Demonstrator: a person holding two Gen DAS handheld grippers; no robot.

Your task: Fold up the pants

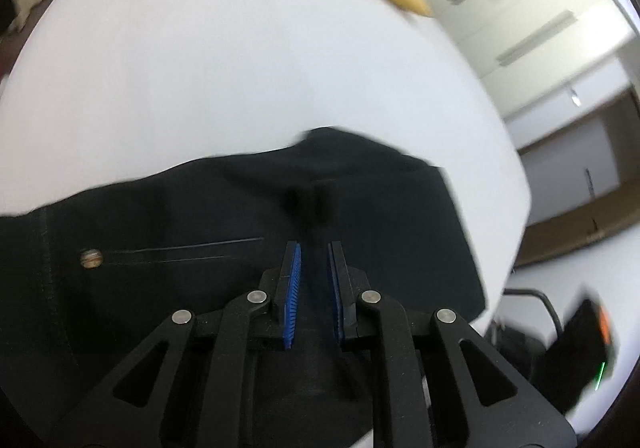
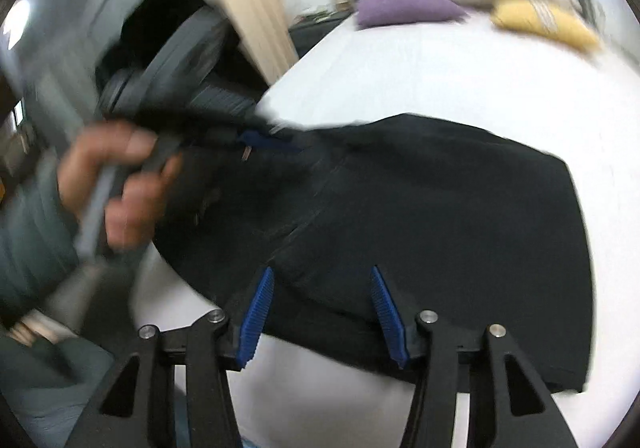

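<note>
Black pants (image 2: 420, 216) lie folded on the white bed (image 2: 460, 76), filling the lower centre of the right wrist view and the lower left of the left wrist view, button (image 1: 91, 258) at left. Left gripper (image 1: 314, 248) sits over the cloth with pads nearly together, a thin gap showing and nothing pinched; a hand (image 2: 116, 184) holds it at mid left of the right view. Right gripper (image 2: 322, 276) has its blue pads (image 2: 256, 312) apart over the near edge of the pants, not clamping; purple, white and yellow cushions (image 2: 404, 6) sit at upper right.
</note>
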